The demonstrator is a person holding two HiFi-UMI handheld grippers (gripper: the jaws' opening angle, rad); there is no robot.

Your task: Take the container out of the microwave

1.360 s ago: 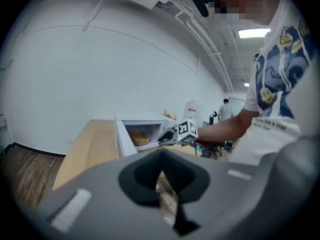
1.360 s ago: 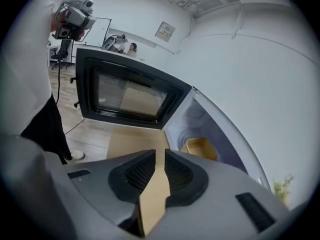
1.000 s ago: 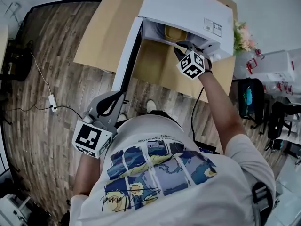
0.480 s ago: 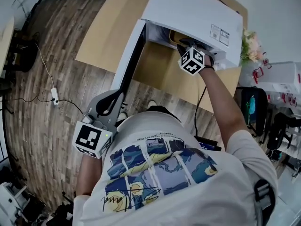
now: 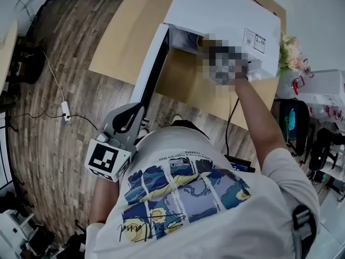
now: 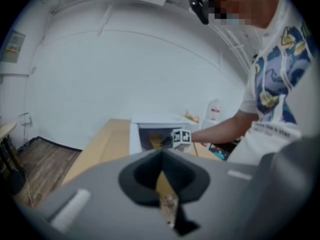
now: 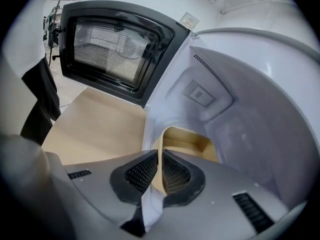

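The white microwave stands on a light wooden table with its door swung open to the left. A yellow-tan container sits inside the cavity. My right gripper reaches into the opening, its jaws pressed together on the container's near rim. In the head view a mosaic patch covers that gripper. My left gripper hangs shut and empty by the person's left side, well back from the table. From the left gripper view the container shows small inside the microwave.
The dark-framed door stands out to the left of my right gripper. Flowers and a clear plastic box sit to the microwave's right. A cable with a power strip lies on the wooden floor.
My right gripper has pushed further into the microwave cavity, up to the container. The left gripper has stayed where it was.
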